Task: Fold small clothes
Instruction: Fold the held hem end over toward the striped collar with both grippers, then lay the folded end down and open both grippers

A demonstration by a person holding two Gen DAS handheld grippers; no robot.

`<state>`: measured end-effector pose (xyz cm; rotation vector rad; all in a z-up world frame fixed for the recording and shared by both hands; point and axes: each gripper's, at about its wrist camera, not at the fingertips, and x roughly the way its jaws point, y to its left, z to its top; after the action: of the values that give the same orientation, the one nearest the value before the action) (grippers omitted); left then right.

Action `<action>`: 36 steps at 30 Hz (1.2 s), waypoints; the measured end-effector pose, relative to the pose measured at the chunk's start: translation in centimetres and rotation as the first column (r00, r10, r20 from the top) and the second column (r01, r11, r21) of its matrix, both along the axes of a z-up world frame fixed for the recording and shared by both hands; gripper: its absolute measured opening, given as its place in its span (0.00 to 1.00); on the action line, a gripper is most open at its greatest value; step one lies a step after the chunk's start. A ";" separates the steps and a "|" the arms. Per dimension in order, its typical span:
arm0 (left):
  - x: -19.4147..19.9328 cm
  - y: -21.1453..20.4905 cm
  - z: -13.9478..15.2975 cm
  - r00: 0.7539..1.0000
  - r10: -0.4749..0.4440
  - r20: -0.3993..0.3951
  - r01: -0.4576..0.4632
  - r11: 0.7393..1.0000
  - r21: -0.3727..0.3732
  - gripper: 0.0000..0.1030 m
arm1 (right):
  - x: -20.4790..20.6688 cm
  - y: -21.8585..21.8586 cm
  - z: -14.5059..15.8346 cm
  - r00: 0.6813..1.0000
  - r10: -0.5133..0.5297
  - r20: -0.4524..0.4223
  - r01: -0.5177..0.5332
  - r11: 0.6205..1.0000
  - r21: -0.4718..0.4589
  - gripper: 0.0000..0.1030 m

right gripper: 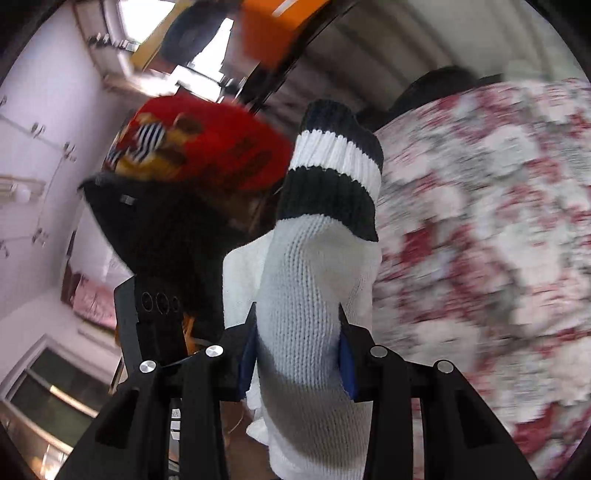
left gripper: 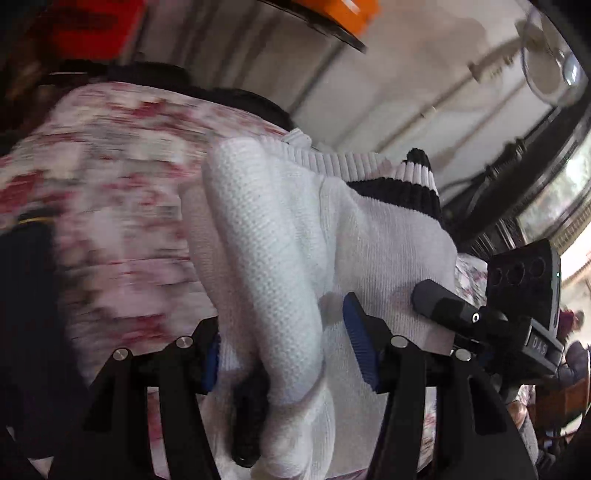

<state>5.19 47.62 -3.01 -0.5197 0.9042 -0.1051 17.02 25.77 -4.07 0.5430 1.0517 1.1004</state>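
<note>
A small white knit sweater [left gripper: 280,236] with black-and-white striped cuffs [left gripper: 410,184] hangs in the air over a floral red-and-white bedspread [left gripper: 110,192]. My left gripper [left gripper: 284,347] is shut on a thick fold of the sweater's body between its blue pads. My right gripper [right gripper: 299,350] is shut on a sleeve of the same sweater [right gripper: 306,295]; the striped cuff [right gripper: 332,166] points away from me. The right gripper's body [left gripper: 517,314] shows at the right of the left wrist view, close to the cloth.
The floral bedspread [right gripper: 480,229] fills the right of the right wrist view. A red printed item [right gripper: 207,147] and a dark garment [right gripper: 166,229] lie at left. An orange object [left gripper: 343,14] sits above. A wall with pipes [left gripper: 443,96] is beyond.
</note>
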 end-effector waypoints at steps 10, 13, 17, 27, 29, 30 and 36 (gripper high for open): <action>-9.9 14.8 1.5 0.964 0.262 -0.043 -0.259 0.964 0.065 0.53 | -5.6 17.9 -0.7 0.964 0.244 -0.103 -0.239 0.969 0.058 0.37; -11.5 18.2 0.4 0.949 0.307 -0.063 -0.303 0.951 0.067 0.53 | -6.5 21.6 -1.8 0.953 0.276 -0.127 -0.271 0.961 0.060 0.37; -12.2 22.1 -4.0 0.917 0.373 -0.140 -0.367 0.928 0.069 0.55 | -6.0 25.3 -6.3 0.963 0.211 -0.170 -0.228 0.970 -0.087 0.36; -14.3 26.4 -10.9 0.871 0.455 -0.187 -0.476 0.875 -0.088 0.96 | -6.2 25.2 -10.4 0.984 0.120 -0.131 -0.150 0.956 -0.250 0.64; -14.8 25.9 -10.5 0.865 0.464 -0.189 -0.483 0.873 -0.070 0.96 | -6.7 25.5 -9.7 0.987 0.114 -0.112 -0.141 0.953 -0.270 0.64; -15.2 25.6 -10.1 0.863 0.469 -0.189 -0.486 0.872 -0.055 0.96 | -6.8 25.6 -9.3 0.989 0.108 -0.099 -0.131 0.951 -0.281 0.64; -17.6 21.9 -4.8 0.837 0.530 -0.133 -0.514 0.846 0.138 0.95 | -11.2 23.3 -3.8 0.989 0.103 0.106 -0.062 0.939 -0.339 0.74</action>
<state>-12.45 69.49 -7.80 -0.6765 0.8949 0.4896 5.80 49.11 -7.83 0.1575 1.1317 0.9865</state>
